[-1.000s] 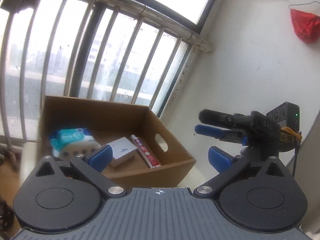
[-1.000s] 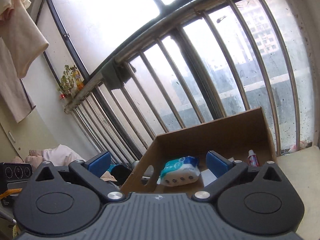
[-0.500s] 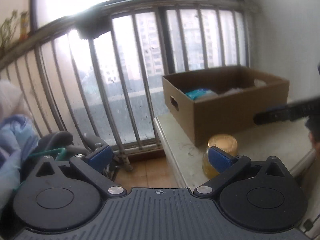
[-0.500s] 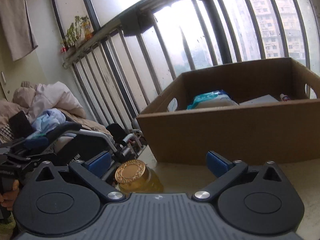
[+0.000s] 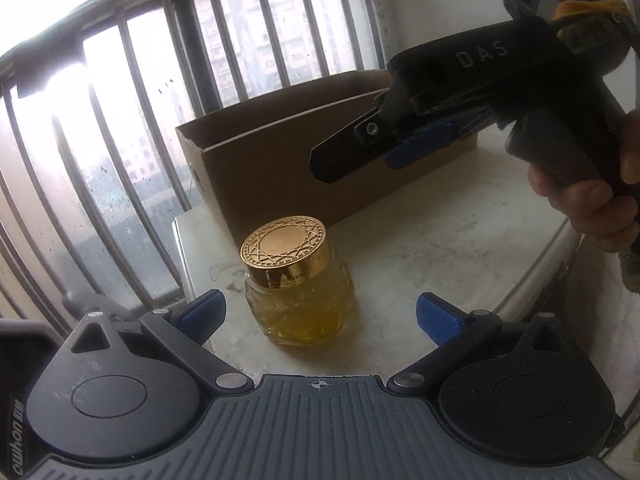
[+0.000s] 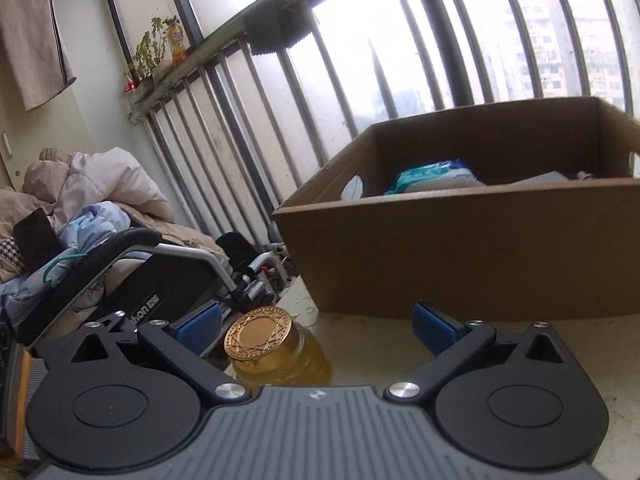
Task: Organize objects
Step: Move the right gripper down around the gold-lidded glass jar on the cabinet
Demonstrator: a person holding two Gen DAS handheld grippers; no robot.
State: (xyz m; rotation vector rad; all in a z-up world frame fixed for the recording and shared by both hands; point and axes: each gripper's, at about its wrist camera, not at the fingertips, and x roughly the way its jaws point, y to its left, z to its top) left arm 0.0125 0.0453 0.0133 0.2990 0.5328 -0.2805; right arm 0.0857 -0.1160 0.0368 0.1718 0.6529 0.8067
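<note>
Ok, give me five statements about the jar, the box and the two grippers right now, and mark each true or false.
1. The jar stands upright on the tabletop. True.
2. The jar's gold lid is off. False: it sits on the jar.
3. The left gripper is shut on the jar. False: its jaws are open, the jar between them.
4. The cardboard box holds a blue-green packet. True.
5. The right gripper is open. True.

Your black left gripper [image 5: 318,312] wears blue pads [image 5: 202,312], silver screws; your black right gripper [image 5: 400,148] reads "DAS", bare-skinned hand [image 5: 592,200] gripping
</note>
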